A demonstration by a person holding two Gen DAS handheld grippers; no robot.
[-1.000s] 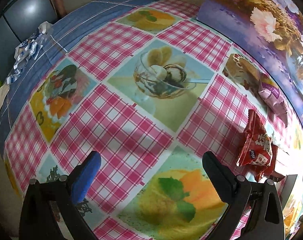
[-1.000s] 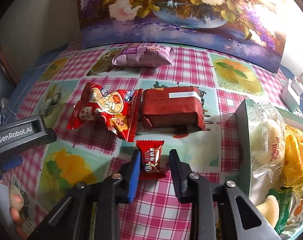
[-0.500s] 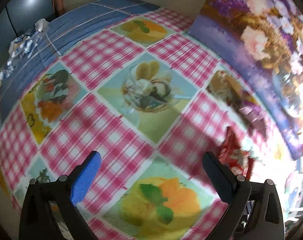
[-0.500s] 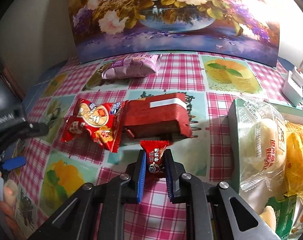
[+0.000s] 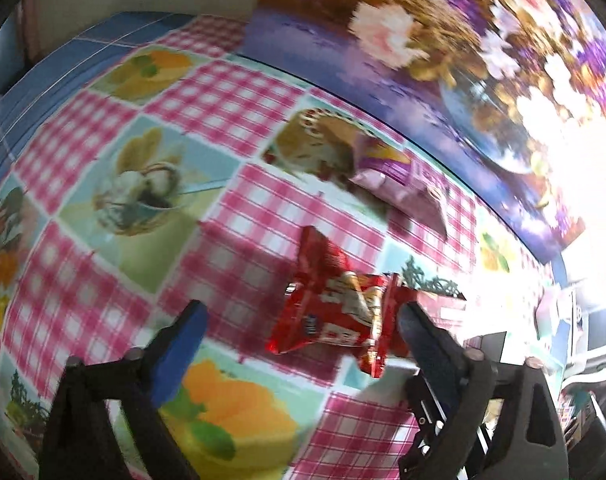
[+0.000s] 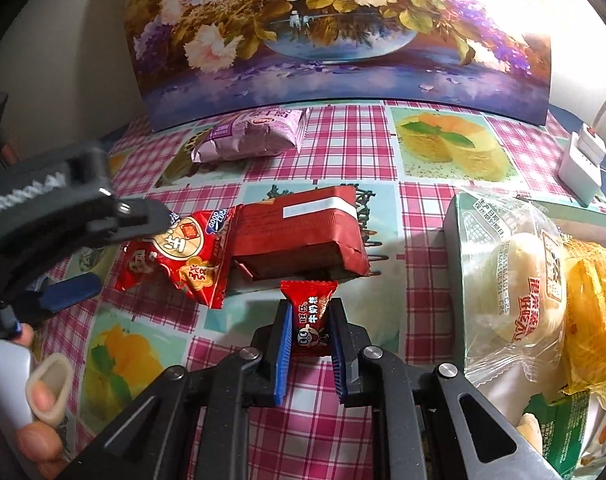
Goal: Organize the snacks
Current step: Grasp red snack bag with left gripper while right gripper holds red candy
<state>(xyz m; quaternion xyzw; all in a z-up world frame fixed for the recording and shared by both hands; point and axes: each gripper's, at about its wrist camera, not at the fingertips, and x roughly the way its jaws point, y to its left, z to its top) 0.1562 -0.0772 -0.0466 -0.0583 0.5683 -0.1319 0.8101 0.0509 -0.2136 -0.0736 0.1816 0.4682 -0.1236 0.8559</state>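
checkered tablecloth (image 6: 343, 140) under scattered snacks. right gripper (image 6: 310, 330) is clamped on the small red candy (image 6: 309, 320) between its fingers, presumably bound for the green box (image 6: 457, 224). left gripper (image 5: 299, 320), previously over bare cloth, is now closing around the red snack bag (image 5: 335, 312), not yet pinched.

Readable on the small red candy packet (image 6: 311, 322): "00" beside white Chinese characters. On the red snack bag (image 6: 179, 258): "GOOD" on a blue patch, plus large Chinese characters. On the clear bun wrapper (image 6: 515, 280): red Chinese lettering and a printed code, too small to read
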